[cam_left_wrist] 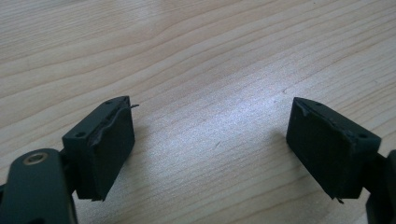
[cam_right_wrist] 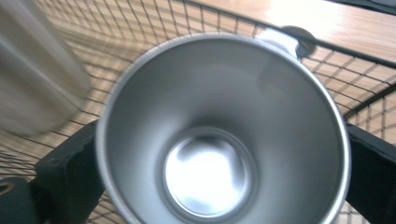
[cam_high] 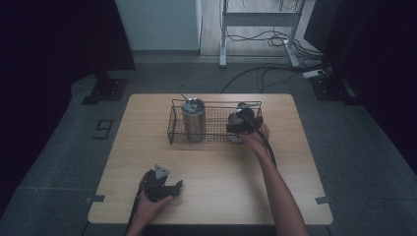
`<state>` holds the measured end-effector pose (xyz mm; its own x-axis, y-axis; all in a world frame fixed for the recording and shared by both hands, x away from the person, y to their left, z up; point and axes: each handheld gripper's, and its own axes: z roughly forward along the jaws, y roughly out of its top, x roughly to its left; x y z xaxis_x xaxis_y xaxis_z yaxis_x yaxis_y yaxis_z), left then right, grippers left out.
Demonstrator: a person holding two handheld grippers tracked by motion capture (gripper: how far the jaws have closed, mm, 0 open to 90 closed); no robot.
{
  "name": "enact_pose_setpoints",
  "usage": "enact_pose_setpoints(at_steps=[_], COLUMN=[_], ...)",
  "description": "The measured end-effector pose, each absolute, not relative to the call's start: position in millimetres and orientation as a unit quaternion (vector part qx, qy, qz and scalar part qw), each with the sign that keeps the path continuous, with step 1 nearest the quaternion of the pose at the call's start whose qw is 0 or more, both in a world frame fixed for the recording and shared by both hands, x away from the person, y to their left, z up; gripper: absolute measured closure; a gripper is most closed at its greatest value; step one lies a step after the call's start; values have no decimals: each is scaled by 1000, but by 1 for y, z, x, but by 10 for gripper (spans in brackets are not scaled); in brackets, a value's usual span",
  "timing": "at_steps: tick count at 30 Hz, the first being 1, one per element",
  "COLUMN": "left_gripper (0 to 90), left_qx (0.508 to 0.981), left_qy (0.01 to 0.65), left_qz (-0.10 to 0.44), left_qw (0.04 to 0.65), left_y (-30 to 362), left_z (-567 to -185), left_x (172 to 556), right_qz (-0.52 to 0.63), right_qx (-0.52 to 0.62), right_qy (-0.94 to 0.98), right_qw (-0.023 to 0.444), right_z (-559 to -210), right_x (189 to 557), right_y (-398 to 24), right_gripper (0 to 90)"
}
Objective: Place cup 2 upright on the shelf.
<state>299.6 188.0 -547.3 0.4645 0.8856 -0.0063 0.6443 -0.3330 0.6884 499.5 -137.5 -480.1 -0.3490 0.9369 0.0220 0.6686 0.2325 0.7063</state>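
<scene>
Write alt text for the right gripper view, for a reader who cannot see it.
An empty steel cup sits between the right gripper's two black jaws, seen from above, inside a wire basket. A blurred metal tumbler stands at the left.

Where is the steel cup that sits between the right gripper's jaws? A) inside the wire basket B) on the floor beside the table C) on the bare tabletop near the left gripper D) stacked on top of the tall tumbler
A: the right gripper view shows the steel cup with basket mesh around it, and the high view shows the right gripper at the wire basket.
</scene>
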Motion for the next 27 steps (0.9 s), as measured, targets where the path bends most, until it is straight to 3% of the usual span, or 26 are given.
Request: enact_pose_setpoints(at_steps=[7, 27], left_gripper=[154, 155], left_qx=[794, 795], left_qy=[482, 482], left_qz=[189, 189], left_qw=[319, 318], left_y=[188, 188], left_z=[-547, -547], left_x=[300, 300], right_qz=[381, 416], right_qx=[520, 496], right_qy=[734, 723], right_qw=[216, 243], right_z=[-465, -443], right_x=[491, 443], right_y=[-145, -168], right_gripper=[0, 25])
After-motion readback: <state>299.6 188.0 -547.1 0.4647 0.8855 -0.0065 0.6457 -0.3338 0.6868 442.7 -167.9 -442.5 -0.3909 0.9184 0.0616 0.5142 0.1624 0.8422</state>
